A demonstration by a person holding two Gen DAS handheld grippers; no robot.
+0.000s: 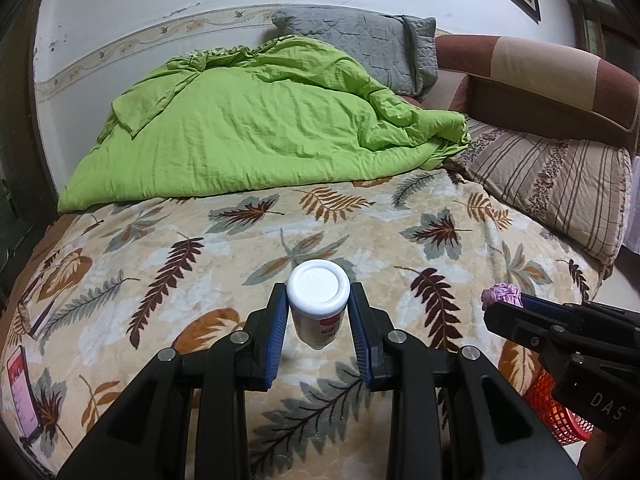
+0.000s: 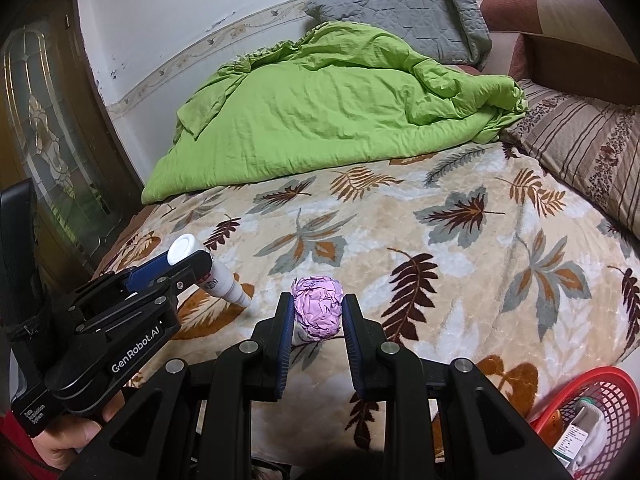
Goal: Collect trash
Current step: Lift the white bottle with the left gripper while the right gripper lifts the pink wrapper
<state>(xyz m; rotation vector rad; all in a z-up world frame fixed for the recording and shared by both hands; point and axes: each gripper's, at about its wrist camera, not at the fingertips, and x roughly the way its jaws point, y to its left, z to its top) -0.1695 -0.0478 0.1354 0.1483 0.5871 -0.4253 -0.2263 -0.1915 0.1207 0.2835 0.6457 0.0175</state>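
My left gripper (image 1: pixel 319 300) is shut on a small white plastic bottle (image 1: pixel 318 300) with a red label, held upside down above the leaf-patterned blanket (image 1: pixel 240 248). The right wrist view shows that bottle (image 2: pixel 216 274) at the left, clamped in the left gripper (image 2: pixel 182 260), its narrow neck pointing down at the blanket. My right gripper (image 2: pixel 316 312) is shut on a crumpled pink-purple paper ball (image 2: pixel 318 310). In the left wrist view the same ball (image 1: pixel 502 294) shows at the tips of the right gripper (image 1: pixel 508 300).
A red mesh basket (image 2: pixel 608 392) with packaging in it stands at the bed's lower right corner. A green quilt (image 1: pixel 260 128), a grey pillow (image 1: pixel 368 44) and a striped pillow (image 1: pixel 548 184) fill the bed's far side. A phone (image 1: pixel 22 392) lies at the left edge.
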